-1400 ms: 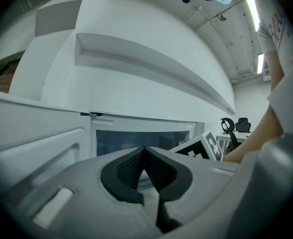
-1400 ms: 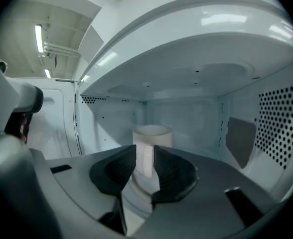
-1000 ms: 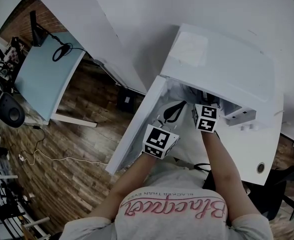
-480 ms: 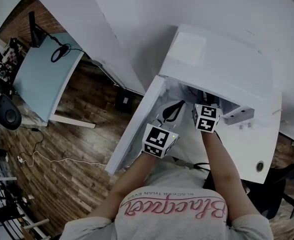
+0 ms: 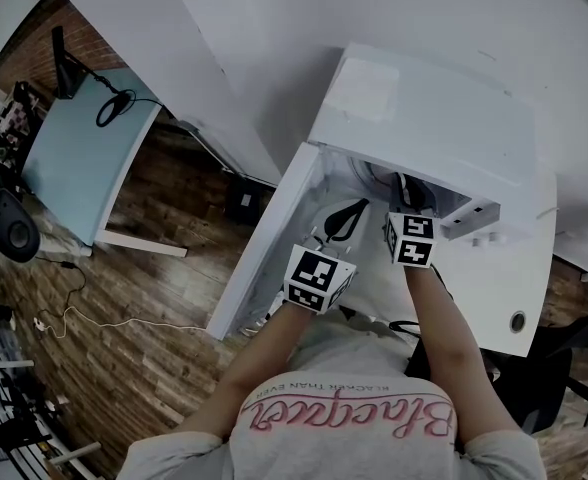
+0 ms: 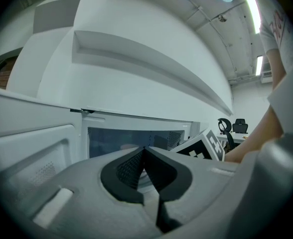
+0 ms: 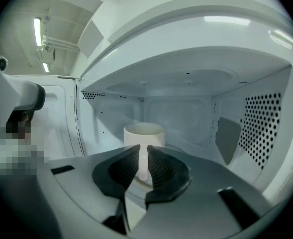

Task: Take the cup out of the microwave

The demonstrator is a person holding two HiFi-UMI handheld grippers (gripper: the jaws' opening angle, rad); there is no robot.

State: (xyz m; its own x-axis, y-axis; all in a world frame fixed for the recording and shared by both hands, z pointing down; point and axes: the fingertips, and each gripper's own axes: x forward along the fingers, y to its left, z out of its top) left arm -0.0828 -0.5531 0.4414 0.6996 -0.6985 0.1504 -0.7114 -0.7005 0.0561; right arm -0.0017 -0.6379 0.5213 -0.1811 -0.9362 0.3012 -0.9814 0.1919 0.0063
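Cup (image 7: pixel 144 136) sits mid-frame inside the microwave (image 7: pixel 246 128), right gripper (image 7: pixel 143 153) pinching its handle (image 7: pixel 143 171). Left gripper (image 6: pixel 144 156), lower centre, is closed on nothing. Best drawn straight out, level, clear of the doorway.

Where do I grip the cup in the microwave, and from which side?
By the handle. The cup stands upright in the microwave with its handle turned toward the open front, a vertical strip narrow enough for the jaws. Come straight in from the front, jaws either side; the right gripper sits closed on it that way.
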